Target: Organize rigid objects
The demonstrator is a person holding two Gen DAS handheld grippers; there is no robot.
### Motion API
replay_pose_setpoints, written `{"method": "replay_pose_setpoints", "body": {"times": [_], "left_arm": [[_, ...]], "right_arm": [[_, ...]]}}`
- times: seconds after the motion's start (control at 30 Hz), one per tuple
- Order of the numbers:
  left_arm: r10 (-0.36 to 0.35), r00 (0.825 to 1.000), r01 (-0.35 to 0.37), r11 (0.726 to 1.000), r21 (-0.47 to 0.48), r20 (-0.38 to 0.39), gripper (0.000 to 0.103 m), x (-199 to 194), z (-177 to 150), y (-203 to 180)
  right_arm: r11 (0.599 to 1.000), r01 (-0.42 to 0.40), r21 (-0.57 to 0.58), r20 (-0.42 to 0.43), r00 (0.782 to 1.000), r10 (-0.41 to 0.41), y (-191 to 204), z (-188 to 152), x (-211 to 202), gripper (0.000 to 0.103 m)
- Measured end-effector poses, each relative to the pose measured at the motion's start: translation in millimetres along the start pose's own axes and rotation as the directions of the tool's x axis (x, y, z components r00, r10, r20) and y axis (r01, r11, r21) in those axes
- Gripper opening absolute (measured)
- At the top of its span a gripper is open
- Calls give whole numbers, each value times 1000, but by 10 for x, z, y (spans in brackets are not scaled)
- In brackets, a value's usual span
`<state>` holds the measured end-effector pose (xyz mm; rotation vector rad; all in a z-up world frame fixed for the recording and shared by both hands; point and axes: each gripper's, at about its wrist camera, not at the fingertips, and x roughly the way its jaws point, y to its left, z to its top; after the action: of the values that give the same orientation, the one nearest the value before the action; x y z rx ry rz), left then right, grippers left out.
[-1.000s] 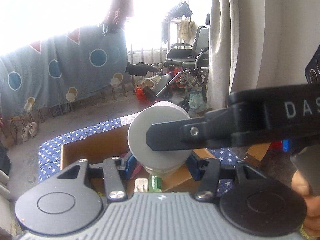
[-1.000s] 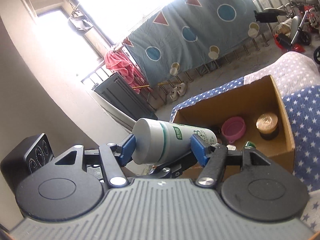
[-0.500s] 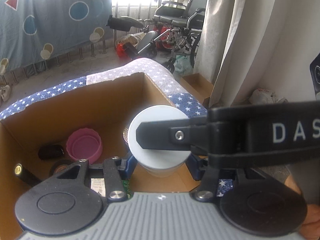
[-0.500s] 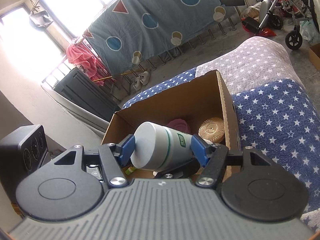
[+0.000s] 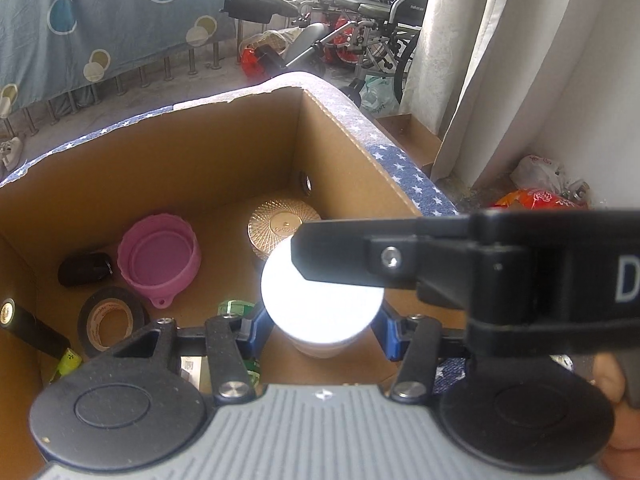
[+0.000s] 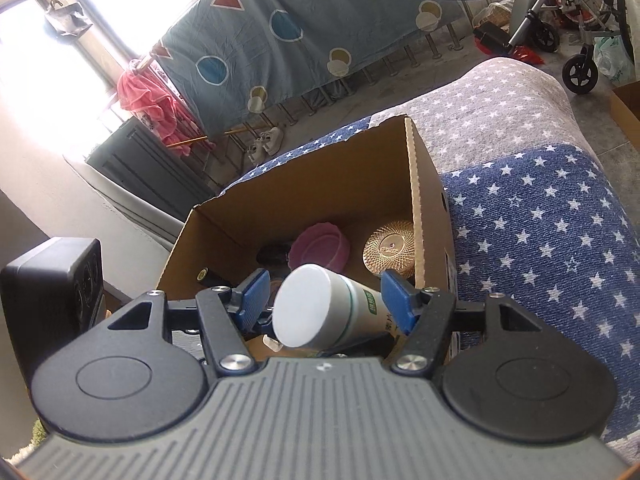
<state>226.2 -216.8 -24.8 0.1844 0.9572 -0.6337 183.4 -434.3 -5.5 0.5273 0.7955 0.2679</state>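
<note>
A corrugated cardboard box (image 6: 304,200) sits on a star-printed blue fabric surface (image 6: 540,220). Left hand-held gripper (image 5: 322,316) grips a smooth white cylindrical bottle (image 5: 320,300). Right hand-held gripper (image 6: 326,300) is spread, clear of the bottle.

A white letter "D" shows on the black arm of my right hand-held gripper (image 5: 552,276) where it crosses my left camera's view. Green print on the white bottle (image 6: 344,312) and lettering inside the tape roll (image 5: 110,322) are too small to read.
</note>
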Motion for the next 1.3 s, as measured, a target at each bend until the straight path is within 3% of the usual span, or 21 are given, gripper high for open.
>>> {"method": "replay_pose_setpoints", "body": {"times": [0.47,0.73,1.3], "left_arm": [[44,998,-46,999,29,53,70,-250,-60,-149],[119,988,-122,992,25,97,82,-562,-168,-234],[165,974,-172,985,32,157,87,-1128,-405,-409]], "right_arm": [[998,-27,48,52,998,24,-18,-100,-333,62],[996,-50,71,84,996,44,22,-210,-567,63],[994,-70,87,131,990,59,239,-502,-1041,66]]}}
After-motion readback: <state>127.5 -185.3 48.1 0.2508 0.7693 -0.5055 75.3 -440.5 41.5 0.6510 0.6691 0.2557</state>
